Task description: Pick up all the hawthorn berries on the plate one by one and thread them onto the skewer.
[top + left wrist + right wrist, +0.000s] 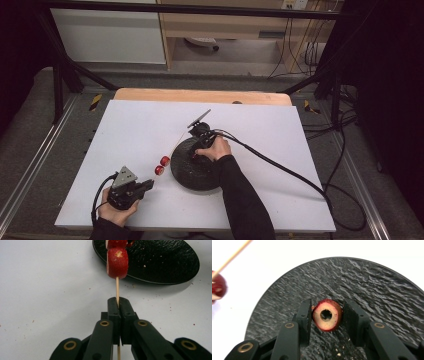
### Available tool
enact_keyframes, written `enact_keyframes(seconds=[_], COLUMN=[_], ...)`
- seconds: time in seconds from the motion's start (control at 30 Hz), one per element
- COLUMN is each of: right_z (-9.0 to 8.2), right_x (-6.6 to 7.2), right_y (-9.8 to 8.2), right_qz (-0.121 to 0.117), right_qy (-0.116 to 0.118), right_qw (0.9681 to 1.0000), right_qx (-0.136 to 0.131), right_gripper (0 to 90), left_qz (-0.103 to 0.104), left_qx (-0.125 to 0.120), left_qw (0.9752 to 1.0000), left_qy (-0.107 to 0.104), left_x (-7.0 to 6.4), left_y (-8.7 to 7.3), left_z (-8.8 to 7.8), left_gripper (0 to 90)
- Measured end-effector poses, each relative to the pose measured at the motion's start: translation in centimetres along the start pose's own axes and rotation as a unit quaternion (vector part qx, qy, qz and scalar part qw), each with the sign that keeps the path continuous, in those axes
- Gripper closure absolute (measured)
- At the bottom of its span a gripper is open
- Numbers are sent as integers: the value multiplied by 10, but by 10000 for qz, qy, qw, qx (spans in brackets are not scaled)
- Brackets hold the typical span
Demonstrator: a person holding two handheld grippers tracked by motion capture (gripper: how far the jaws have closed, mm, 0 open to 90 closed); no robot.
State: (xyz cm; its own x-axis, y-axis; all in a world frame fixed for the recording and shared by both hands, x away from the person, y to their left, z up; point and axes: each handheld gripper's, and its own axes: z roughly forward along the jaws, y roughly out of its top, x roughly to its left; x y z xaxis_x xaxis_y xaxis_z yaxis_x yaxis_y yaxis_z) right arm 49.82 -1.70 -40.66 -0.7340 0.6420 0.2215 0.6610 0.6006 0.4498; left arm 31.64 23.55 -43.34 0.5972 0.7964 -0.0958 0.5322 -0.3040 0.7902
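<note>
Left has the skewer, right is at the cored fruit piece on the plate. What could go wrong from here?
1. The right gripper straddles the cored fruit piece, with a gap on the right pad: an uneven squeeze could crush the ring or squirt it across the black plate.
2. The left gripper pinches the thin skewer low down, already loaded with red pieces: pushing on another may bend or snap it.
3. The core hole is narrow, so the tip may miss it.
</note>
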Motion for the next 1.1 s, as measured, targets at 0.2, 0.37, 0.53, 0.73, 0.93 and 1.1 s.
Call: enact_keyframes(seconds=[0.2,0.37,0.53,0.73,0.93,1.1], right_z=[-20,-39,-56,-68,-74,-79], right_x=[5,8,4,0,-4,-6], right_y=[-2,-11,-29,-56,-82,-96], right_qz=[34,52,241,397,624,793], right_qy=[4,53,152,300,487,594], right_qw=[9998,9989,9949,9836,9652,9438], right_qx=[-178,-471,-966,-1732,-2491,-3153], right_gripper=[608,609,609,609,610,610], left_qz=[5,44,58,55,114,144], left_qx=[-45,-79,-120,-148,-135,-156], left_qw=[10000,9999,9999,9997,9996,9994], left_qy=[-4,-47,-88,-170,-231,-272], left_x=[-3,-6,-11,-17,-24,-30], left_y=[0,1,1,2,2,3], left_z=[-1,-2,-2,-2,0,0], left_gripper=[885,885,885,884,884,884])
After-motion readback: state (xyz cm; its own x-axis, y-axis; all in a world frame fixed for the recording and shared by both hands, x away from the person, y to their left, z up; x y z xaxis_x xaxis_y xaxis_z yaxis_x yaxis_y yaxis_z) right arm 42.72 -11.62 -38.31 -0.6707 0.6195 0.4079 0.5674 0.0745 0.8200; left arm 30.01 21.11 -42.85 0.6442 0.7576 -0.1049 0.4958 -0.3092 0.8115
